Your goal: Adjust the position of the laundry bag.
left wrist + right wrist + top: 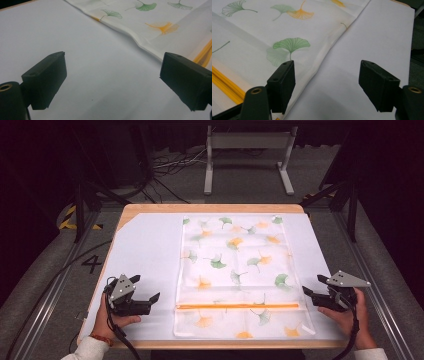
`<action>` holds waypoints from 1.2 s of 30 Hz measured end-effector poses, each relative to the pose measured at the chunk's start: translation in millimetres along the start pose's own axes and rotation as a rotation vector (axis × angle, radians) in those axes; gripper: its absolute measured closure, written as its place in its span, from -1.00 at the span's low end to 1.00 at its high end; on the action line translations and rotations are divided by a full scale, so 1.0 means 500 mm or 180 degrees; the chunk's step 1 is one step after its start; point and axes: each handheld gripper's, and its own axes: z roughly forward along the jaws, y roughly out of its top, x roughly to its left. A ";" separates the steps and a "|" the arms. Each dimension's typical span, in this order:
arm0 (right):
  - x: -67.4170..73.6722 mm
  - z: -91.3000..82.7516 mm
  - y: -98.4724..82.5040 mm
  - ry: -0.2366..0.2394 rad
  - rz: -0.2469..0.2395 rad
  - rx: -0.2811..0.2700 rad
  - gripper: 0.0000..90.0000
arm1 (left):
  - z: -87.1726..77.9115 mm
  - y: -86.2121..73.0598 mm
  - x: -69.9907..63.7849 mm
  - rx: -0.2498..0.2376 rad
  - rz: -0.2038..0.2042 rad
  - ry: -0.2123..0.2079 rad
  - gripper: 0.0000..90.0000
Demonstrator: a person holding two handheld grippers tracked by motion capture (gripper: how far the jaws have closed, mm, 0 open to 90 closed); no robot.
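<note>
White sheeting covers the bench [145,245] on which we work. Nearest us, our left tool [146,292] and right tool [312,286] hover with jaws spread wide, gripping nothing, one just beside each long edge of the cloth [235,270]. Between them this ginkgo-printed cloth lies flat, an orange strip [237,306] crossing its near end, reaching toward the far edge.

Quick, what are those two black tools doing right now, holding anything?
Left tool: open, holding nothing, beside the ginkgo-print cloth.
Right tool: open, holding nothing, at the cloth's edge.
</note>
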 end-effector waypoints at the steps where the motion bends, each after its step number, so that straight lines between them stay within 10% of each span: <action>1: 0.001 0.000 0.000 0.0001 -0.0014 0.0004 -0.33 | 0.000 0.000 0.000 0.0003 -0.0019 -0.0021 -0.80; 14: 0.013 0.005 0.010 0.0086 -0.0022 0.0016 -0.26 | 0.029 0.010 -0.001 0.0259 -0.0084 -0.0124 -0.78; 25: 0.008 0.056 0.054 0.0120 0.0060 0.0148 0.13 | 0.122 0.076 -0.002 0.0532 -0.0170 -0.0403 -0.77; 36: -0.010 0.115 0.071 0.0133 0.0276 0.0307 0.07 | 0.208 0.104 -0.001 0.0831 -0.0260 -0.0476 -0.42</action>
